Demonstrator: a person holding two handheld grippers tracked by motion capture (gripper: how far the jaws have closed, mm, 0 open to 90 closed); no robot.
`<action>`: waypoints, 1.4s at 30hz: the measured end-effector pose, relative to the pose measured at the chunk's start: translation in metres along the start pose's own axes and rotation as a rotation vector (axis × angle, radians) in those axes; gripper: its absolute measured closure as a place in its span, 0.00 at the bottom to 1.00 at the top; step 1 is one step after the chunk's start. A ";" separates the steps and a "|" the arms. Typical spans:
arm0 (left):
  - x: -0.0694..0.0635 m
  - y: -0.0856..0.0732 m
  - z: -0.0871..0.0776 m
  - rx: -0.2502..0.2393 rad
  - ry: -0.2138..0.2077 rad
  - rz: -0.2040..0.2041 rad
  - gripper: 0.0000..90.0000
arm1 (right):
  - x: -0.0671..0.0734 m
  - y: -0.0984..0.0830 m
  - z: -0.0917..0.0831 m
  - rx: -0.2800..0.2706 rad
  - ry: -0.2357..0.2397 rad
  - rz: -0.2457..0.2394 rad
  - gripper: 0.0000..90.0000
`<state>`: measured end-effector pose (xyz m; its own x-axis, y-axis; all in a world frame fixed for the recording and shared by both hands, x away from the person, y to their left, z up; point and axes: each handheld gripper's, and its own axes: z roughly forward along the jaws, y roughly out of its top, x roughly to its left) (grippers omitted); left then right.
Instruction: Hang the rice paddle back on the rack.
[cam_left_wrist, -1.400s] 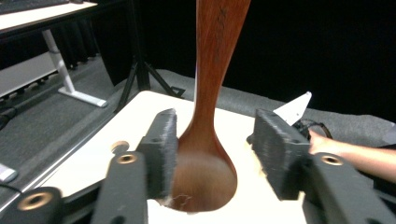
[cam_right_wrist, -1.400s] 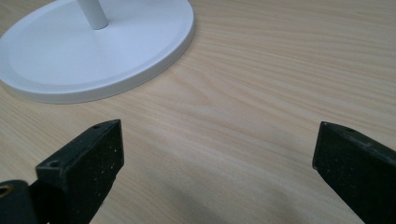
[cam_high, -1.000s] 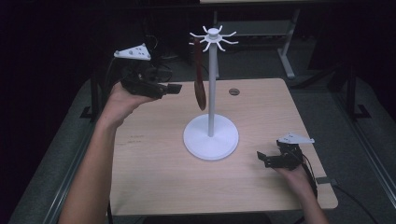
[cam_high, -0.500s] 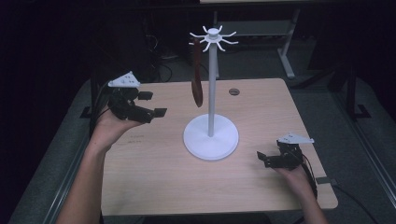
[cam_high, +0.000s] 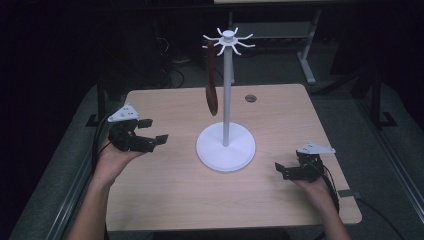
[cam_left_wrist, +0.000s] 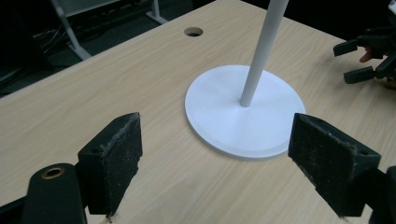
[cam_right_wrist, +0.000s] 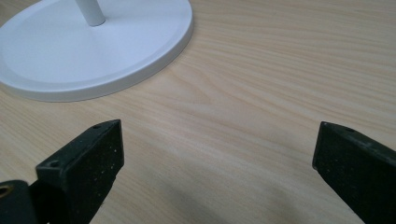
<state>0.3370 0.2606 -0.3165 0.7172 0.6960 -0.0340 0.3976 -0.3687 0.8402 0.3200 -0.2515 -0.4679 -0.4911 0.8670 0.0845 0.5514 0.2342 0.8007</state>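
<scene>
A white stand (cam_high: 226, 147) with a round base, a thin pole and a ring of hooks at the top rises from the middle of the wooden table (cam_high: 175, 200). A brown spoon-like utensil (cam_high: 211, 82) hangs from one hook on its left side. My left gripper (cam_high: 153, 131) sits low at the table's left edge, open, nothing between its jaws; in its own view the stand's base (cam_left_wrist: 245, 112) lies ahead. My right gripper (cam_high: 283, 170) rests open on the table right of the base, and the base rim (cam_right_wrist: 93, 56) lies just ahead of it.
A round cable hole (cam_high: 250, 98) sits in the tabletop behind the stand. Metal table legs and cables stand on the dark floor beyond the far edge. From the left gripper view the right gripper (cam_left_wrist: 362, 58) is at the far right.
My left gripper has come down and back from beside the hanging utensil to the table's left edge, still open. The right gripper has stayed put.
</scene>
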 end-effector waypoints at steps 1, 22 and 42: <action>0.000 -0.004 0.001 0.003 0.002 -0.004 0.19 | 0.000 0.000 0.000 0.000 0.000 0.001 0.02; -0.002 -0.089 0.021 0.036 0.010 -0.102 0.19 | -0.001 -0.001 -0.001 -0.002 -0.004 0.002 0.02; 0.008 -0.134 0.039 0.130 0.086 -0.081 0.18 | -0.001 -0.001 0.000 0.001 -0.001 0.000 0.02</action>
<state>0.3119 0.2914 -0.4509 0.6301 0.7751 -0.0475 0.5271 -0.3819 0.7592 0.3200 -0.2529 -0.4692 -0.4906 0.8674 0.0838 0.5521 0.2350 0.8000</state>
